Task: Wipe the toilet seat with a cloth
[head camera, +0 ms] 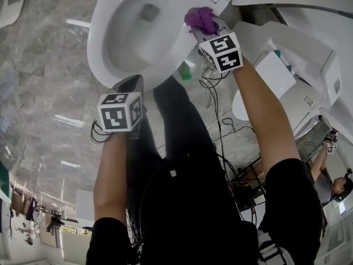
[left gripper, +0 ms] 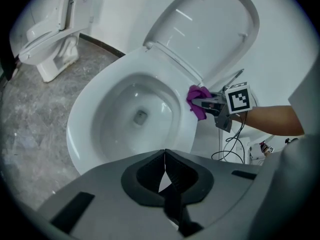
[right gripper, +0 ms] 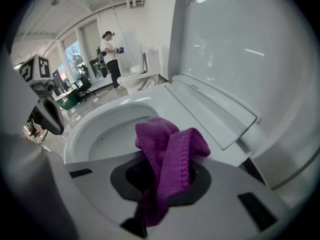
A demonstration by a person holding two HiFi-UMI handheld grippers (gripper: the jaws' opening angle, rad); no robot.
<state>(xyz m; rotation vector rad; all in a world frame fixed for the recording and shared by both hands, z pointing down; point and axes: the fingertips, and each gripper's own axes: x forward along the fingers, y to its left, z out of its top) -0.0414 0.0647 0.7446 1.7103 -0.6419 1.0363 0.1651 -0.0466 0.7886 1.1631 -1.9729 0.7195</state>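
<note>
The white toilet seat (head camera: 102, 32) rings the bowl, and its lid (left gripper: 210, 29) stands raised. My right gripper (head camera: 202, 31) is shut on a purple cloth (head camera: 199, 16), which rests on the seat's back right part near the hinge. In the right gripper view the cloth (right gripper: 167, 151) bunches out of the gripper (right gripper: 165, 181) over the seat (right gripper: 155, 100). My left gripper (head camera: 131, 85) hovers by the seat's front edge, shut with nothing in it. The left gripper view shows this gripper (left gripper: 164, 153) closed above the seat (left gripper: 82, 119), with the cloth (left gripper: 198, 100) and right gripper (left gripper: 212, 104) across the bowl.
A second toilet (left gripper: 45, 39) stands on the grey stone floor (left gripper: 35, 114) at the back left. Cables (head camera: 220, 126) trail over the floor beside the bowl. A person (right gripper: 110, 54) stands far off by windows.
</note>
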